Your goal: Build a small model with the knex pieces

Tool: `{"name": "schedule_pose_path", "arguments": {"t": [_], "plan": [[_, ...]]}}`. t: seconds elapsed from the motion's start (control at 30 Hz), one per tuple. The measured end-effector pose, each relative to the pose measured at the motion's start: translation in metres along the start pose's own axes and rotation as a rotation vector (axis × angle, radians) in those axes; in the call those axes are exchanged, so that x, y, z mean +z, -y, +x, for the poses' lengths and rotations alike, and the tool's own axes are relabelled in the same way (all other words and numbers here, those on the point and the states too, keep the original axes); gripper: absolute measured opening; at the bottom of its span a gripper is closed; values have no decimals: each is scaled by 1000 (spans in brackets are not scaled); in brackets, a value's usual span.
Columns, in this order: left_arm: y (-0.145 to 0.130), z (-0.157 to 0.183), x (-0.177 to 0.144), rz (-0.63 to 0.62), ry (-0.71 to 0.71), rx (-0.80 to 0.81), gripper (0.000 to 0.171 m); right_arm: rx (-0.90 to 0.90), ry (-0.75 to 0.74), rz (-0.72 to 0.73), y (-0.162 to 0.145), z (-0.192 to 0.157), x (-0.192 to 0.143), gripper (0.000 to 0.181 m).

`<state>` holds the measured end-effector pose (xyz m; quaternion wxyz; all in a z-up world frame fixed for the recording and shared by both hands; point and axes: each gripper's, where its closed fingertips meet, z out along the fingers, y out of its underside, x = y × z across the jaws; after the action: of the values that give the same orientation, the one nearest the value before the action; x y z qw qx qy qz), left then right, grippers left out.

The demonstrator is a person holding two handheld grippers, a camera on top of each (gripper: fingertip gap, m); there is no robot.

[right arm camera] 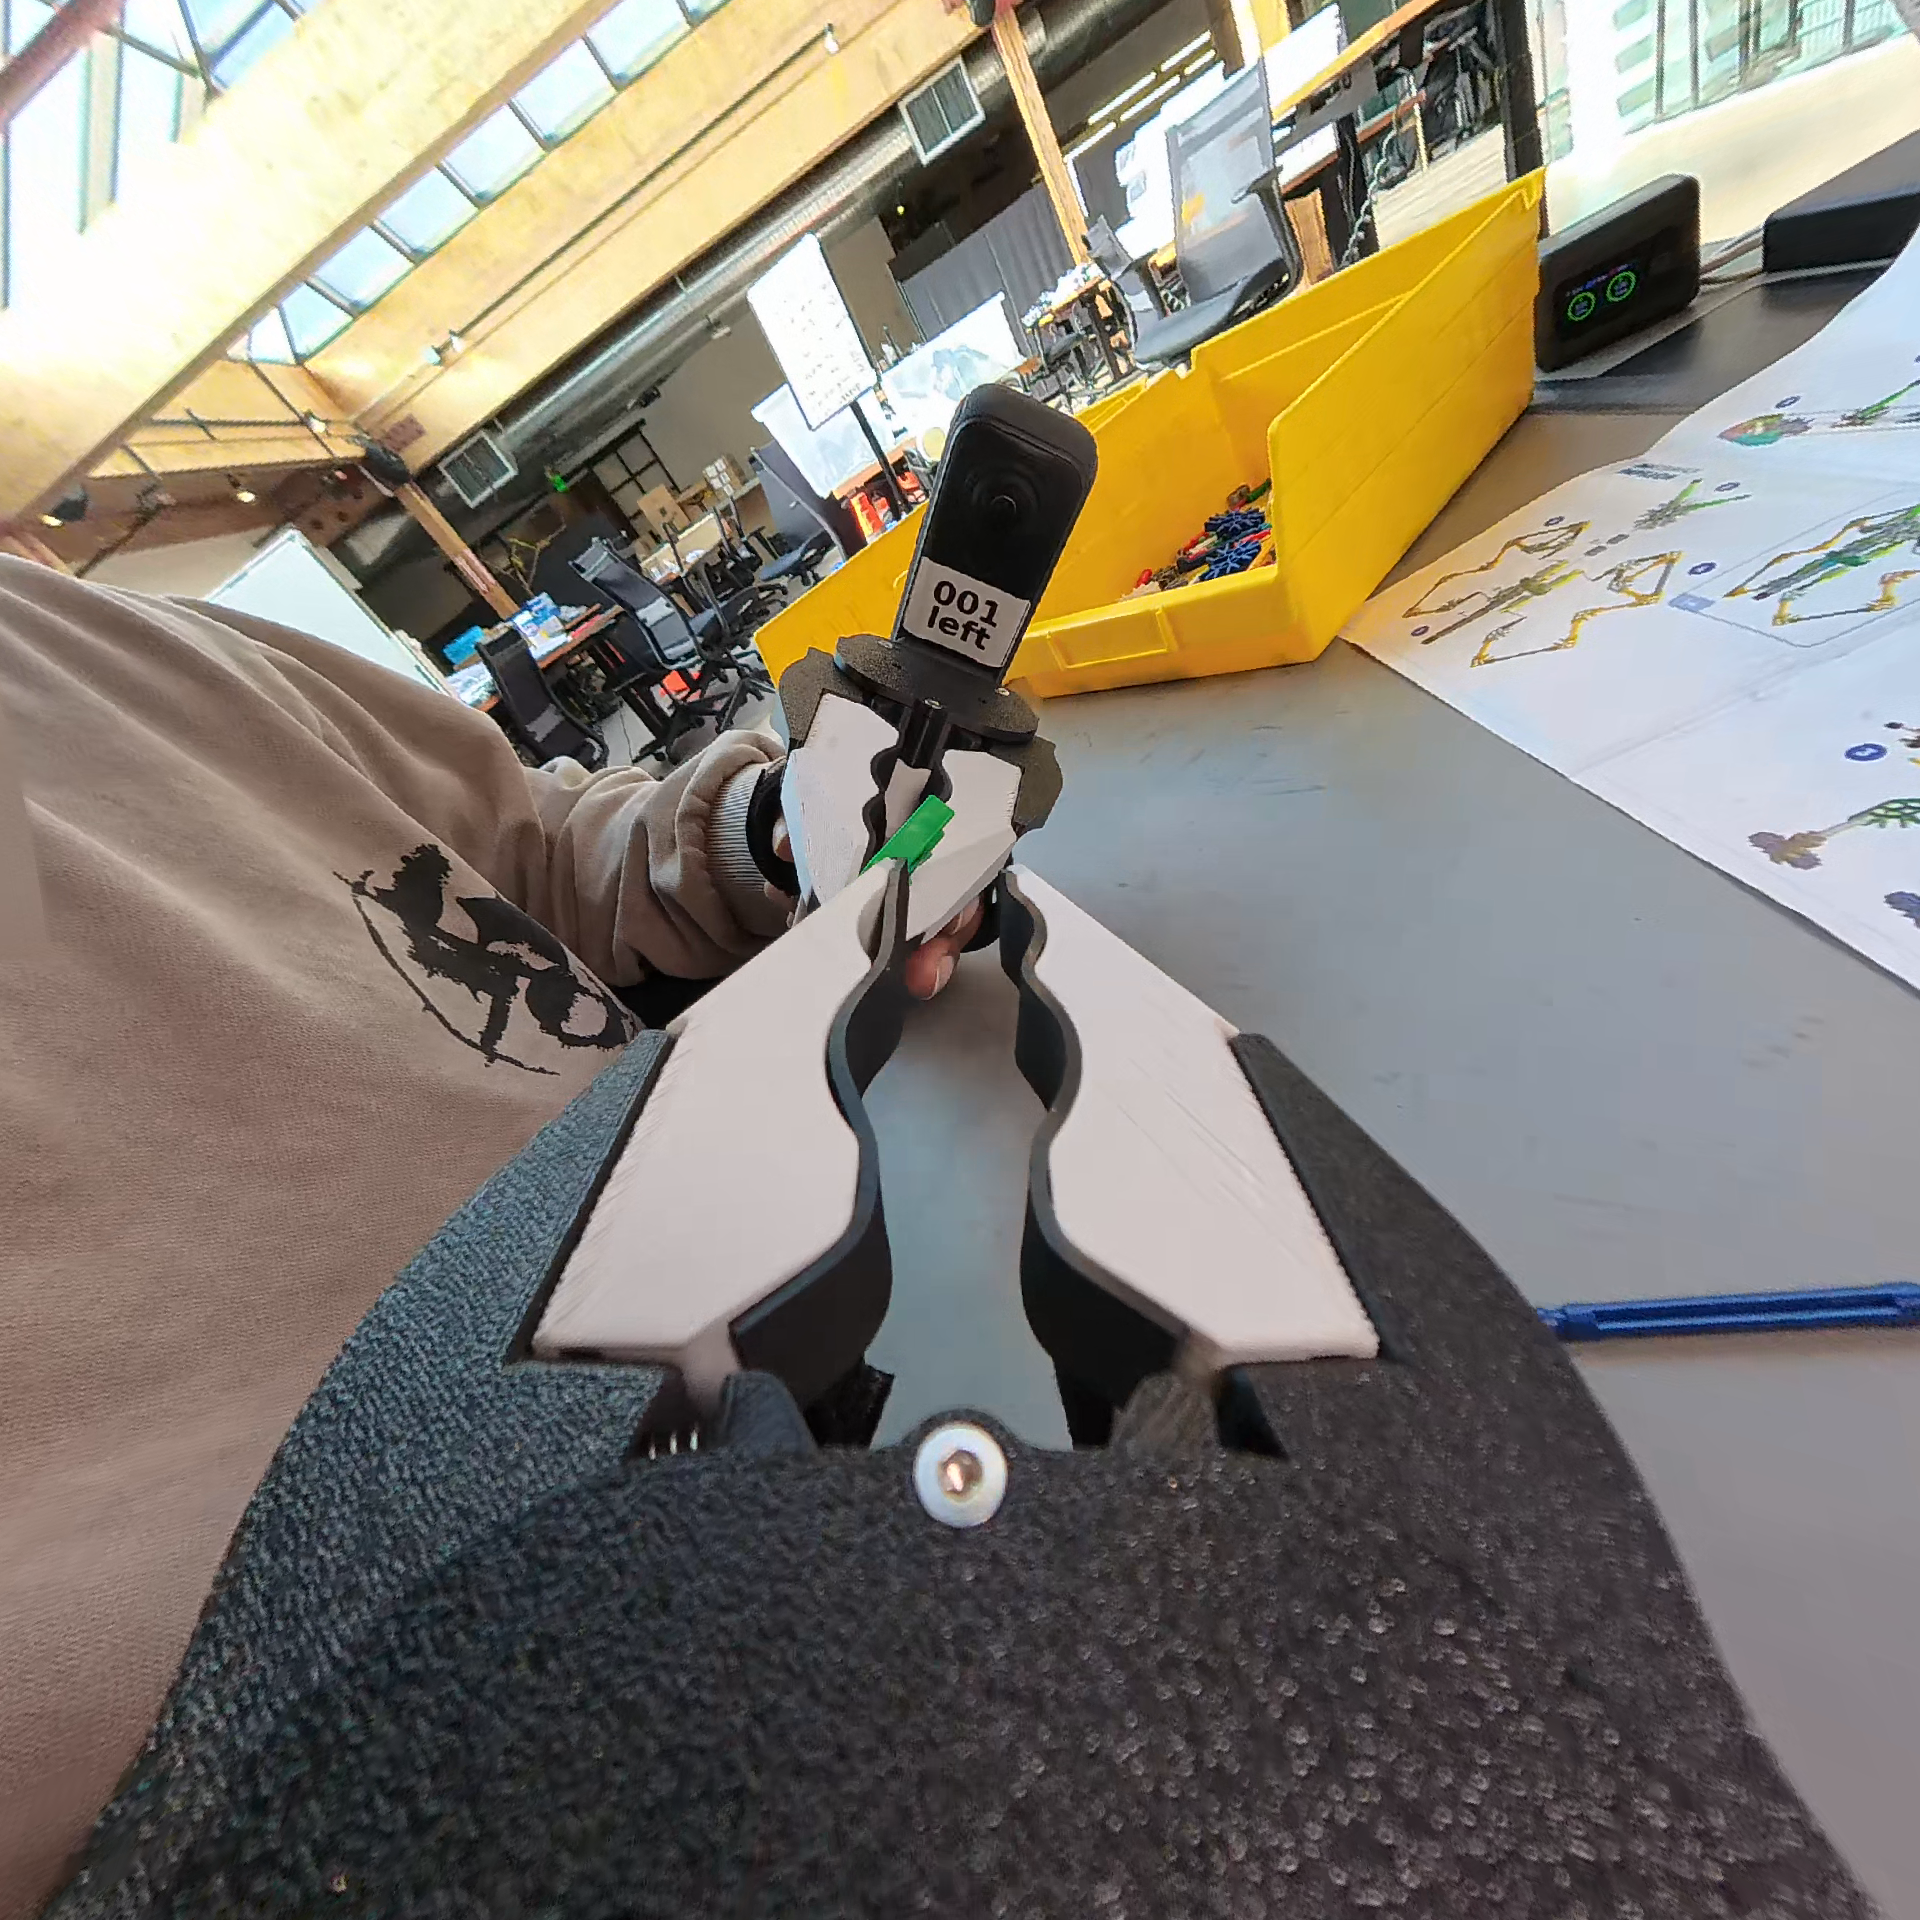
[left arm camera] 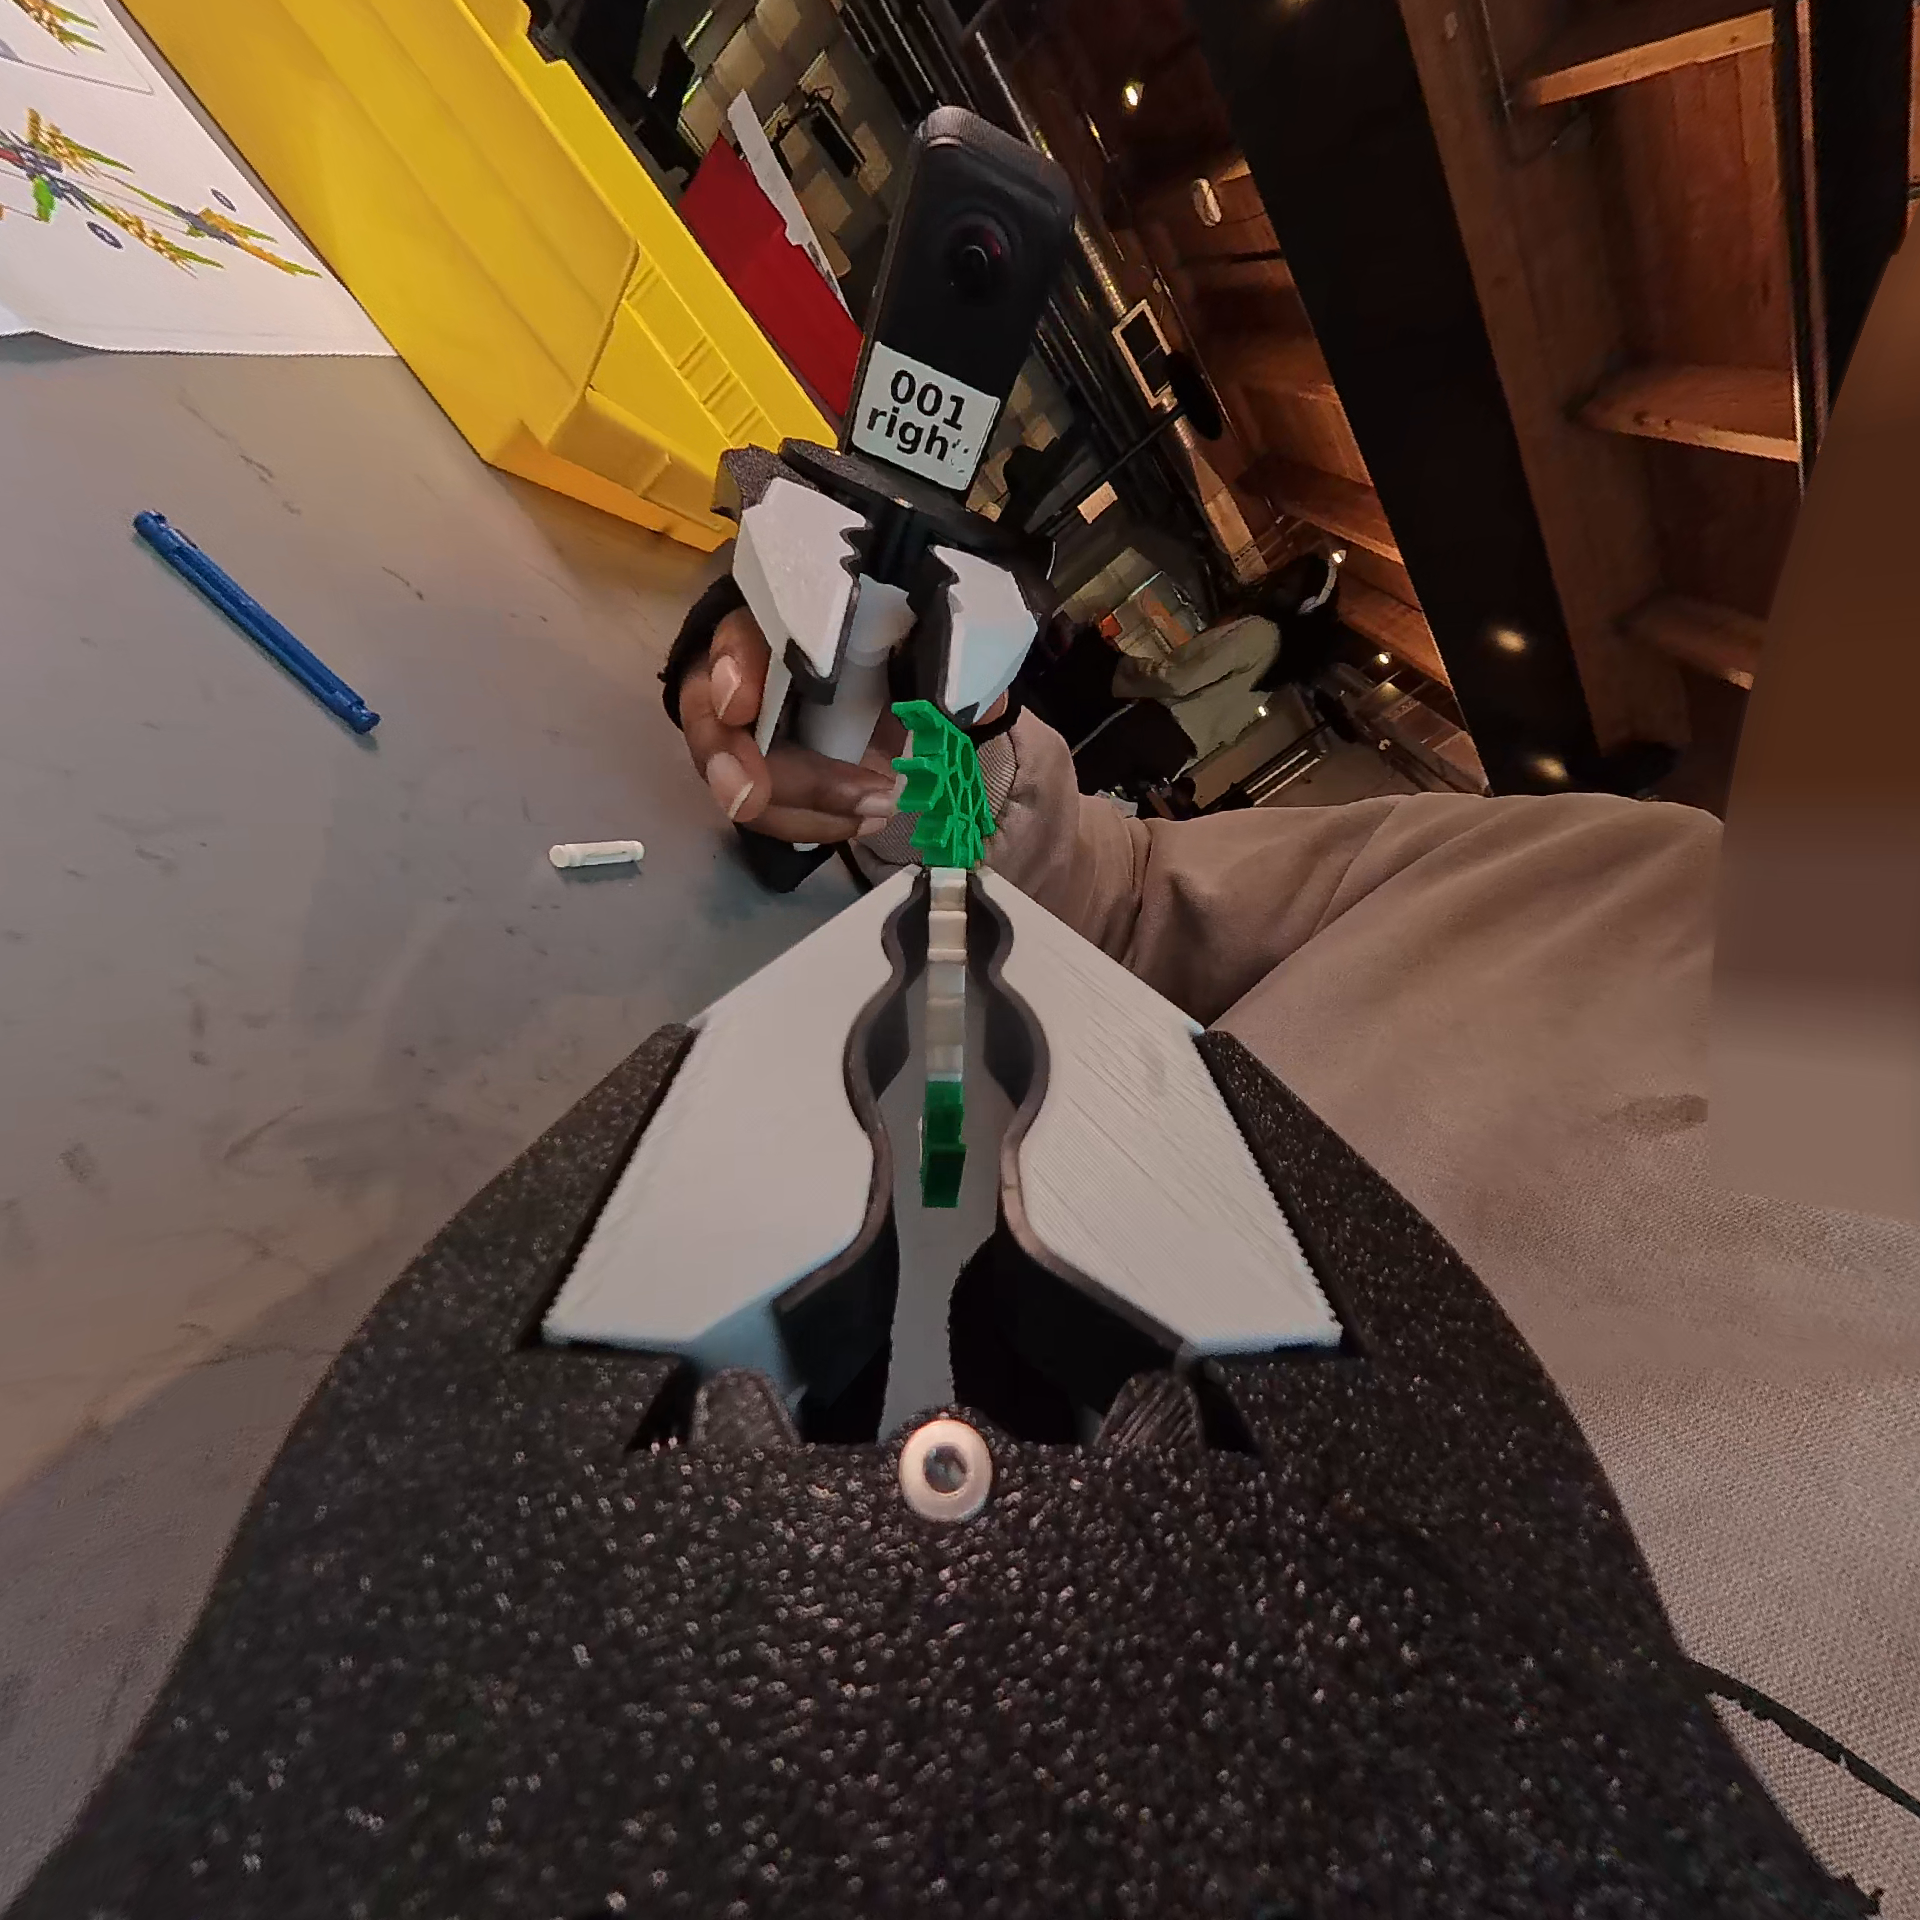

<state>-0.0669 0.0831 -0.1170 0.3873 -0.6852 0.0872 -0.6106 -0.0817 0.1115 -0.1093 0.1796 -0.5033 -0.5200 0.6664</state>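
Tabletop [right arm camera: 1351, 935] carries a yellow bin [right arm camera: 1382, 416] at its far edge. My left tongs [left arm camera: 943, 883] pinch a white rod with a green connector [left arm camera: 940, 790] at its tip, held above the tabletop; my right tongs [right arm camera: 951, 883] gape, empty. It looks light, stiff, slippery plastic, best gripped mid-rod.

1. A grey table [left arm camera: 260, 1039] carries everything.
2. On it lie a blue rod [left arm camera: 255, 621] and a small white rod [left arm camera: 596, 854].
3. A yellow bin [right arm camera: 1351, 499] and a printed instruction sheet [right arm camera: 1714, 665] rest on it too.
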Motion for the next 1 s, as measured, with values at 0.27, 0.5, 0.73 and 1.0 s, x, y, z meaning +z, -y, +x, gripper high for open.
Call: {"name": "schedule_pose_path", "arguments": {"t": [0.27, 0.5, 0.73, 1.0], "plan": [[-1, -3, 0, -5, 28, 18, 4, 60, 89, 28, 3, -11, 0, 21], [-2, 2, 1, -12, -5, 4, 4, -84, 25, 11, 3, -10, 1, 14], [-16, 0, 9, -78, -5, 8, 4, -134, -18, 52, 11, -11, 4, 6], [-16, -5, 7, -93, 42, 67, 4, -137, -92, -118, -15, 3, 4, 0]]}}
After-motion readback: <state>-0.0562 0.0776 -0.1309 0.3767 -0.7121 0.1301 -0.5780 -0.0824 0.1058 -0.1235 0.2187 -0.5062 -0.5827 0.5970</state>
